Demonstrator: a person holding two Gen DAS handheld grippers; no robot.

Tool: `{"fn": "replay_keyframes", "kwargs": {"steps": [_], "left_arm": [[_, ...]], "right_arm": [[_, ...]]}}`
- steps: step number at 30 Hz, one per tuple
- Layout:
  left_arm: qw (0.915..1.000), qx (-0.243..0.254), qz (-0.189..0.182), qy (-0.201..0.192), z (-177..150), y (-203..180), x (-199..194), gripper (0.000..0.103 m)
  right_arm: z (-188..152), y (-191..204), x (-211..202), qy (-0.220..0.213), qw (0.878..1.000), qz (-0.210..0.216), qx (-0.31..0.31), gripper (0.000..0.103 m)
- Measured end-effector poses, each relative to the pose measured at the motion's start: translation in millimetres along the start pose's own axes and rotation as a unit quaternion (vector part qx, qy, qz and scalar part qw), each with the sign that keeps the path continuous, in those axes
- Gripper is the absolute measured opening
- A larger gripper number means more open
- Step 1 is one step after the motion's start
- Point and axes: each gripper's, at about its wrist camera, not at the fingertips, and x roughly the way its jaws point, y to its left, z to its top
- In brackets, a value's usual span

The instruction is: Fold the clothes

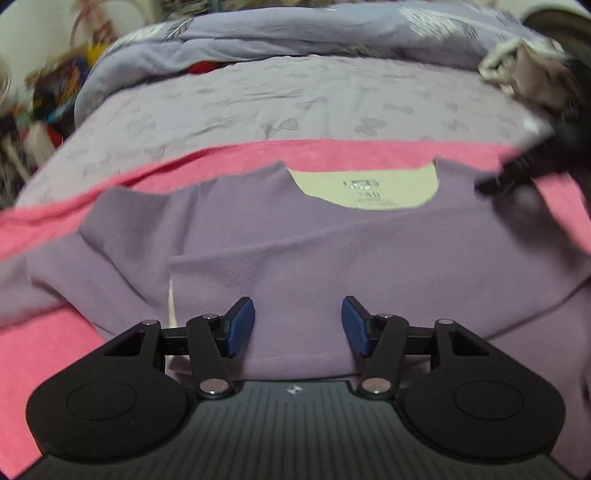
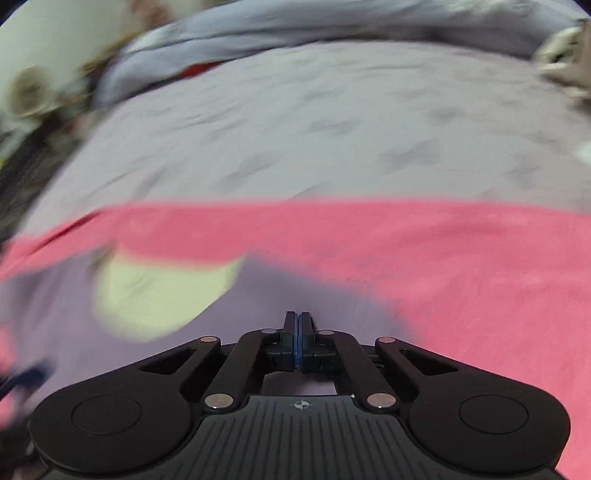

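Item: purple garment (image 1: 295,258), soft knit, lay spread on a pink cloth (image 1: 48,354) that covered the near part of a bed. Its neckline faced away from the cameras and showed a pale yellow inner lining (image 1: 364,184) bearing a printed size label, the lettering too blurred to read. A fold ran across the body of the garment, and a thin white tag (image 1: 171,306) stood at its left fold edge. Beyond the pink cloth lay a lilac bedsheet (image 1: 295,99) with a faint butterfly pattern, and behind that a rumpled blue-grey quilt (image 1: 295,33) with feather prints. A bundle of pale fabric (image 1: 524,70) sat at the far right corner of the bed; blurred clutter (image 1: 40,110) stood off the left side. Left gripper (image 1: 298,325): jaws parted, blue pads (image 1: 242,325) apart above the lower body of the garment, nothing pinched between them. Right gripper (image 2: 298,341): clenched, pads pressed flat together with no cloth visible between them, poised over the garment's right shoulder area near the boundary with the pink cloth; the right-wrist view was heavily blurred. In the left-wrist view, a dark blurred shape (image 1: 517,170) at the garment's upper right could not be identified.
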Motion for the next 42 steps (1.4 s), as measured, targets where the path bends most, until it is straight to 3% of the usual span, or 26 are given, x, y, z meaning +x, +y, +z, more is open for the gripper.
{"fn": "replay_keyframes", "kwargs": {"steps": [2, 3, 5, 6, 8, 11, 12, 13, 14, 15, 16, 18, 22, 24, 26, 27, 29, 32, 36, 42], "left_arm": [[0.9999, -0.010, 0.012, 0.005, -2, 7, -5, 0.060], [0.9996, -0.019, 0.019, 0.007, -3, 11, -8, 0.060], [0.9988, -0.033, 0.034, 0.012, -7, 21, -13, 0.061], [0.9983, -0.038, 0.043, 0.013, -10, 25, -15, 0.064], [0.9971, -0.055, 0.050, 0.016, -14, 34, -16, 0.069], [0.9966, -0.066, 0.046, 0.019, -15, 41, -15, 0.071], [0.9966, -0.064, 0.046, 0.020, -15, 40, -15, 0.071], [0.9967, -0.063, 0.047, 0.020, -14, 39, -16, 0.071], [0.9966, -0.064, 0.048, 0.020, -13, 40, -17, 0.071], [0.9962, -0.070, 0.050, 0.017, -13, 41, -20, 0.071], [0.9950, -0.081, 0.057, 0.014, -14, 46, -25, 0.071], [0.9911, -0.109, 0.076, 0.010, -18, 58, -34, 0.070], [0.9780, -0.181, 0.101, 0.025, -34, 94, -44, 0.070], [0.9707, -0.206, 0.113, 0.049, -42, 109, -45, 0.070], [0.9664, -0.218, 0.120, 0.064, -50, 117, -46, 0.069], [0.9647, -0.222, 0.122, 0.071, -53, 121, -47, 0.070], [0.9657, -0.218, 0.119, 0.075, -56, 124, -48, 0.070], [0.9686, -0.205, 0.114, 0.082, -54, 123, -48, 0.073], [0.9689, -0.210, 0.099, 0.085, -56, 128, -45, 0.078], [0.9749, -0.185, 0.085, 0.090, -55, 127, -37, 0.089]], "right_arm": [[13, -2, -5, -0.011, 1.000, -0.010, 0.018, 0.004], [16, -1, -13, -0.020, 1.000, -0.014, 0.018, 0.016], [14, 4, -33, -0.042, 0.999, -0.014, -0.001, 0.028], [8, 7, -45, -0.055, 0.998, -0.010, -0.020, 0.028], [-15, 17, -64, -0.051, 0.996, -0.040, -0.065, 0.029], [-56, 15, -52, 0.015, 0.992, -0.075, -0.101, 0.031], [-66, 10, -41, 0.012, 0.991, -0.077, -0.109, 0.038], [-72, 6, -41, -0.024, 0.991, -0.079, -0.108, 0.049], [-70, 3, -37, -0.029, 0.990, -0.100, -0.098, 0.074], [-64, -2, -34, -0.027, 0.990, -0.119, -0.072, 0.090], [-56, -7, -32, -0.013, 0.991, -0.123, -0.046, 0.090], [-47, -8, -39, -0.008, 0.993, -0.113, -0.020, 0.080], [-53, 34, -64, -0.024, 0.991, -0.090, -0.098, 0.082], [-62, 64, -65, 0.015, 0.988, -0.080, -0.129, 0.086], [-69, 98, -55, 0.090, 0.978, -0.086, -0.165, 0.098], [-73, 111, -48, 0.116, 0.974, -0.088, -0.172, 0.099], [-80, 127, -34, 0.157, 0.971, -0.092, -0.153, 0.103], [-82, 130, -33, 0.154, 0.974, -0.115, -0.119, 0.103], [-78, 117, -34, 0.179, 0.976, -0.114, -0.052, 0.103], [-89, 115, -38, 0.147, 0.980, -0.131, -0.009, 0.103]]}}
